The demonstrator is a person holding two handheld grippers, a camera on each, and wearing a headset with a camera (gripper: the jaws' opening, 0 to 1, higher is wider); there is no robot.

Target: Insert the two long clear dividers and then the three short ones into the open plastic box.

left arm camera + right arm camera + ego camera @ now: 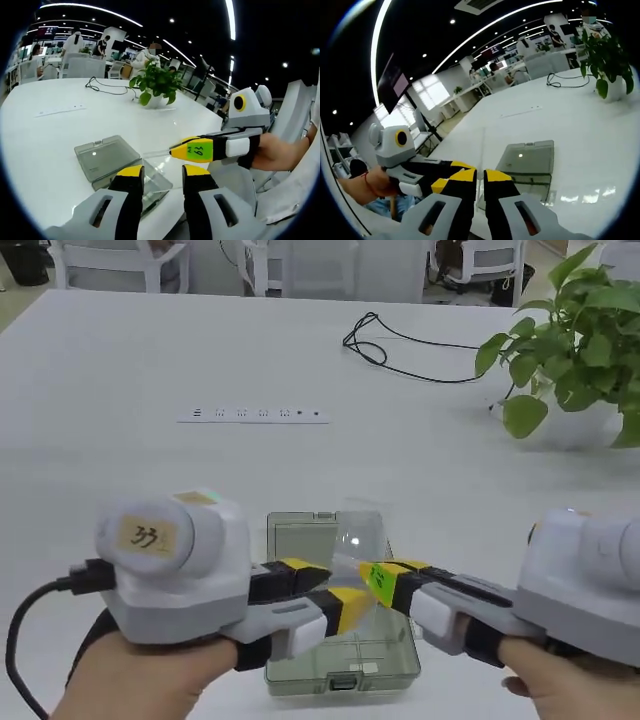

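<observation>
Evidently the right gripper [378, 580] is clenching a clear divider [159, 156] just above the box [395, 665], the left gripper [163, 175] is hovering released beside the box, and insertion is probably calling for lowering it upright into slots.

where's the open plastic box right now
In the head view the open clear plastic box lies at the white table's near edge, centre, under the tips of the left tongs and the right tongs, the latter pinching a clear divider.

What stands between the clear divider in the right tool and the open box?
Nothing visible does. The right tool holds the divider over the box. The open left tool is close beside the divider.
</observation>
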